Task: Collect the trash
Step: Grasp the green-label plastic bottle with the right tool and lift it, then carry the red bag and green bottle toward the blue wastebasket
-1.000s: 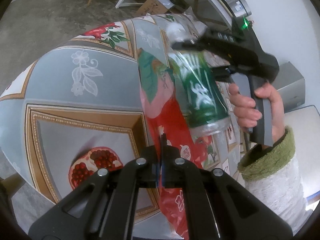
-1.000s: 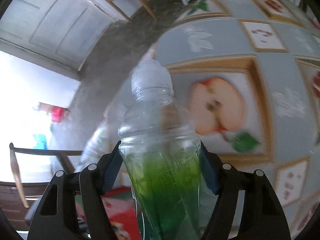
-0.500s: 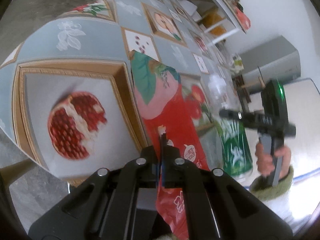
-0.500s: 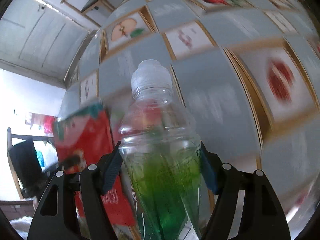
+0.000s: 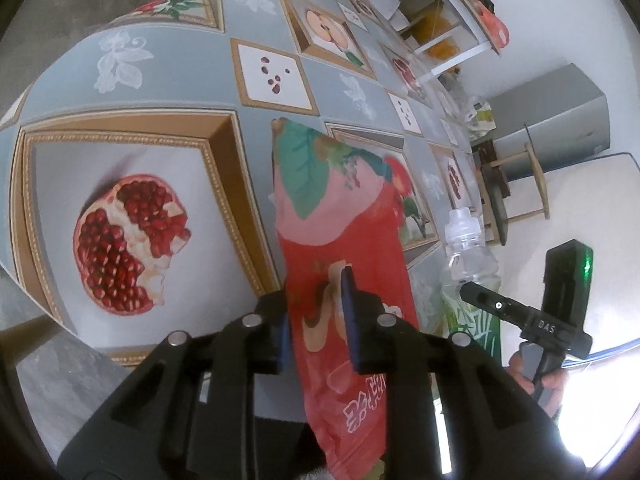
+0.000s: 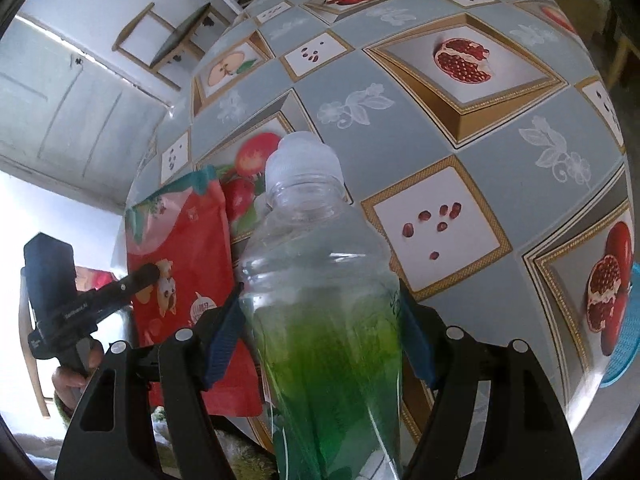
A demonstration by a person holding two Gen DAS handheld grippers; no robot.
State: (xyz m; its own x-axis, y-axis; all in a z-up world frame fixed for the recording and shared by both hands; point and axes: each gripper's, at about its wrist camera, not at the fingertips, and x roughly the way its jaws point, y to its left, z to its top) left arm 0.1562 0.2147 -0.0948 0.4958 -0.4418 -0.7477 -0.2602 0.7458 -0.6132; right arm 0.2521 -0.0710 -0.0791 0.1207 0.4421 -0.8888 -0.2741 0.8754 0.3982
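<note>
In left wrist view we note snack bag [image 5: 344, 264] centre frame over table [image 5: 168, 80]; bottle [image 5: 470, 264] at its right.

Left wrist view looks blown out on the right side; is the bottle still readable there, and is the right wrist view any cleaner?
Left wrist view: glare whites out the lower right, but the bottle reads clearly beside the red snack bag; heavy fisheye bending of the tablecloth. Right wrist view: sharp, the bottle fills the centre, overexposed only at the left edge.
</note>
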